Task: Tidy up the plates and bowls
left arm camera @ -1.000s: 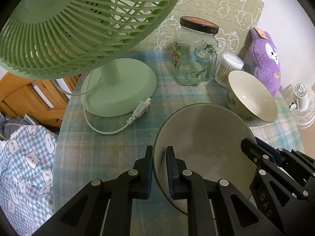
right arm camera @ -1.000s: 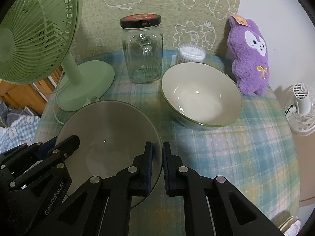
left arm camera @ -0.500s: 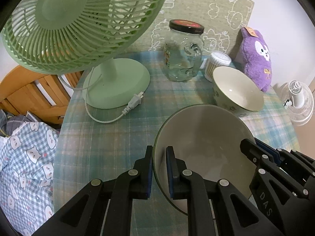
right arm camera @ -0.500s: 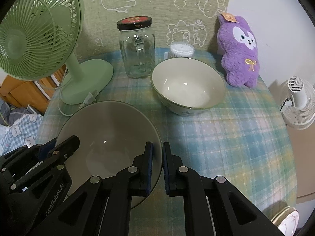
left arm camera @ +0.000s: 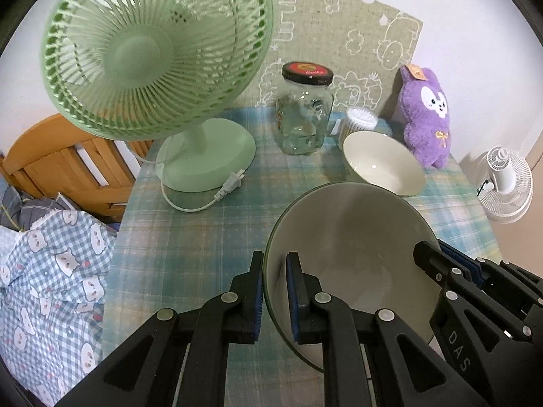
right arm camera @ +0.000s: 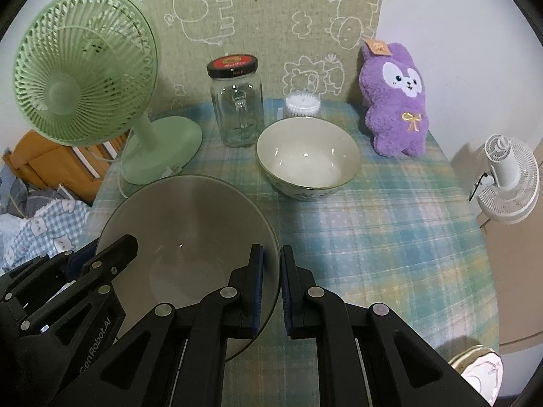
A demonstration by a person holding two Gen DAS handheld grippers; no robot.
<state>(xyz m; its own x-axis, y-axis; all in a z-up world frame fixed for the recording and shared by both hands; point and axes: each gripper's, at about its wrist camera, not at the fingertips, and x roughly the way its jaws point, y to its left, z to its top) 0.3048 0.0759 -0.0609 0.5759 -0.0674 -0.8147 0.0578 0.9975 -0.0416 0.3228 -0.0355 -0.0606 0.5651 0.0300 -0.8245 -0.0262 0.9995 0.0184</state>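
Green fan (left arm camera: 152, 51); purple plush (right arm camera: 395, 101); blue-green plaid tablecloth (right arm camera: 390, 237).

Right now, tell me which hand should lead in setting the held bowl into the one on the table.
Right, probably. Both grippers clamp the gray bowl by opposite rims, but the white bowl sits on the right gripper's side; the left gripper faces the fan.

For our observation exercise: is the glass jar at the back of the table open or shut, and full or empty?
Shut and apparently empty. The glass jar stands upright with its black lid on, and the tablecloth shows through its clear walls.
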